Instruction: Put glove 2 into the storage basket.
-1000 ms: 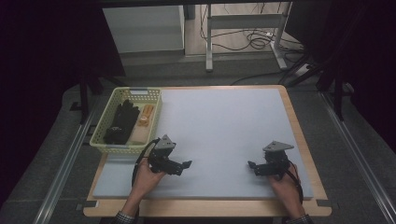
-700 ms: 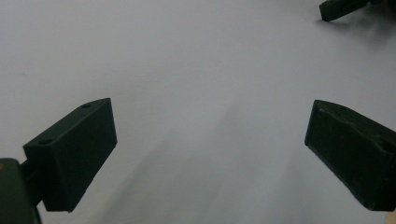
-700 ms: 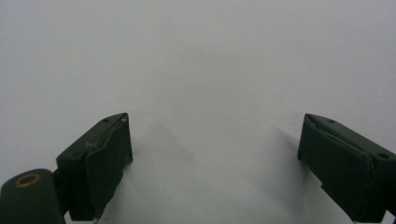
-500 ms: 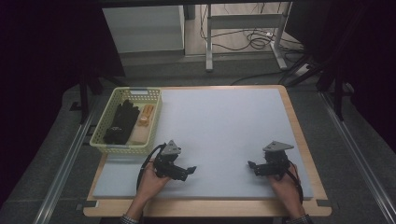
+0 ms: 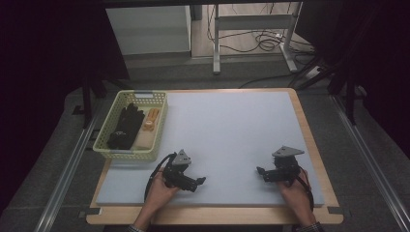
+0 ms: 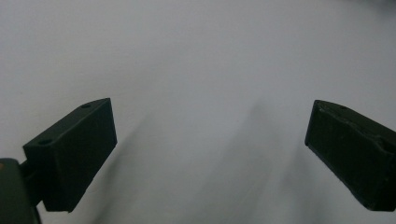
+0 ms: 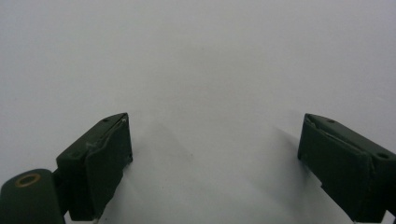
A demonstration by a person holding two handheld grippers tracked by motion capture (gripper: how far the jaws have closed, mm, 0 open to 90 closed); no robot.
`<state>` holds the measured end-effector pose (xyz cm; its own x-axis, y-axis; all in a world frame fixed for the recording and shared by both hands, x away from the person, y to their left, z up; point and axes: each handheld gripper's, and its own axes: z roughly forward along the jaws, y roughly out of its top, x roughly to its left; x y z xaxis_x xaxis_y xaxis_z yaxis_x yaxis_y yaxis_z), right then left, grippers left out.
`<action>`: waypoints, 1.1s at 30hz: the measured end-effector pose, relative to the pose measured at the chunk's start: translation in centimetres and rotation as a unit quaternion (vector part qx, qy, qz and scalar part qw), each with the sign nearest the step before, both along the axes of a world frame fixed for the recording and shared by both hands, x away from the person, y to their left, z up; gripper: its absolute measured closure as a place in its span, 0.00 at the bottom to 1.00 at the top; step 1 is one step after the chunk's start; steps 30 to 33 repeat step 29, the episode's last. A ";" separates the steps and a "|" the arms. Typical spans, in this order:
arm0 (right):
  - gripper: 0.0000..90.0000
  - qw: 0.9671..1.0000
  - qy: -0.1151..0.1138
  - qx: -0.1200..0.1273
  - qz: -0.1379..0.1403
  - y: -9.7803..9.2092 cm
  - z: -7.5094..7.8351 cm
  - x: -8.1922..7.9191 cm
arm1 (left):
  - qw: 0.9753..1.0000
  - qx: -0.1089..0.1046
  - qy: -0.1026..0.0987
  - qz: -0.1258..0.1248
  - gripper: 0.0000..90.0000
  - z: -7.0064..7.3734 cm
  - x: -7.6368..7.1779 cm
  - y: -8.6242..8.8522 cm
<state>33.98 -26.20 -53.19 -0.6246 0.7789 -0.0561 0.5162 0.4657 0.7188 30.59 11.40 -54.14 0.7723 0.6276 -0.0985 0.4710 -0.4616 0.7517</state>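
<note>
On the pale grey mat (image 5: 227, 130) a hand holds my left gripper (image 5: 199, 182) at the near left, its jaws pointing right. My right gripper (image 5: 260, 172) is held at the near right with its jaws pointing left. Both stand open with nothing between them. In the left gripper view the left gripper (image 6: 210, 154) has its jaws wide apart over bare mat (image 6: 196, 70). The right gripper view has the right gripper (image 7: 215, 163) spread the same way above bare mat (image 7: 205, 60). A yellow-green basket (image 5: 112, 152) at the table's left holds black gloves (image 5: 124, 126) and an orange item (image 5: 151, 120).
The wooden table edge (image 5: 208, 215) runs along the near side below the mat. Metal rails (image 5: 65, 174) flank the table on the floor. A white cabinet (image 5: 147, 29) and a table frame with cables (image 5: 261, 38) stand beyond the far edge.
My left gripper has shifted to the right and a little nearer along the mat. The right gripper has stayed where it was.
</note>
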 end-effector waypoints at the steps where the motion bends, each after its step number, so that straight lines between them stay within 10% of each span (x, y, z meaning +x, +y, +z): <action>1: 0.11 1.000 0.000 0.000 0.000 0.0 0.0 0.0 | 1.000 0.002 0.001 -0.001 0.03 -0.1 0.0 0.0; 33: 0.11 1.000 0.000 0.000 0.000 0.0 0.0 0.0 | 0.998 0.055 0.002 0.001 0.01 -0.6 -0.1 -1.0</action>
